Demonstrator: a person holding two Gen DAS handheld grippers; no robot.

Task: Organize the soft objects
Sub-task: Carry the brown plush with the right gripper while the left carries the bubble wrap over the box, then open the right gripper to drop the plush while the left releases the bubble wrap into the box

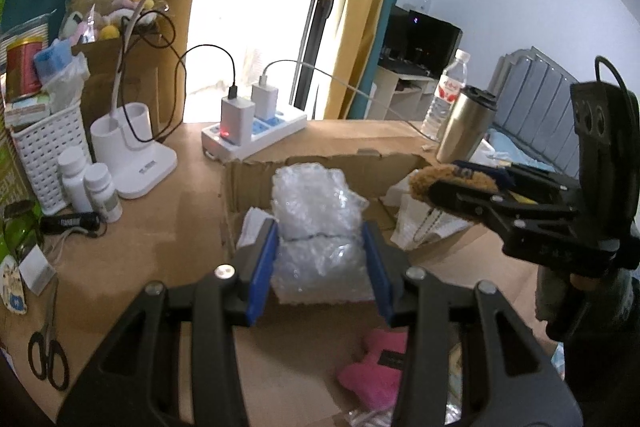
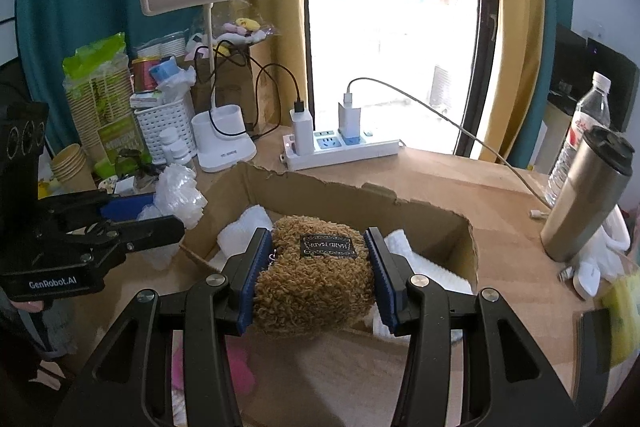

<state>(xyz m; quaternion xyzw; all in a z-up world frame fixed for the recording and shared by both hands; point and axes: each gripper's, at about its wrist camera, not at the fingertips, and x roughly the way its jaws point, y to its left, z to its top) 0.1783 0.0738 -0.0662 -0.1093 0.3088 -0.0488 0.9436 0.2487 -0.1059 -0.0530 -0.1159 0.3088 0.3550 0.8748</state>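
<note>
My right gripper (image 2: 316, 267) clamps the pouch (image 2: 312, 283) above the box (image 2: 344, 195), my left gripper (image 1: 320, 267) pinches bubble wrap (image 1: 316, 223) over its left end; either soft load could slip and miss the box.

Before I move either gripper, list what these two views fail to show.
- Pink soft item: left wrist view, partly covered by the left gripper.
- Cardboard box floor: right wrist view, mostly hidden by the brown fuzzy pouch clamped in the right gripper.
- Pouch label: lettering too small to read.
- Bubble wrap: left wrist view, covers whatever lies beneath it.
</note>
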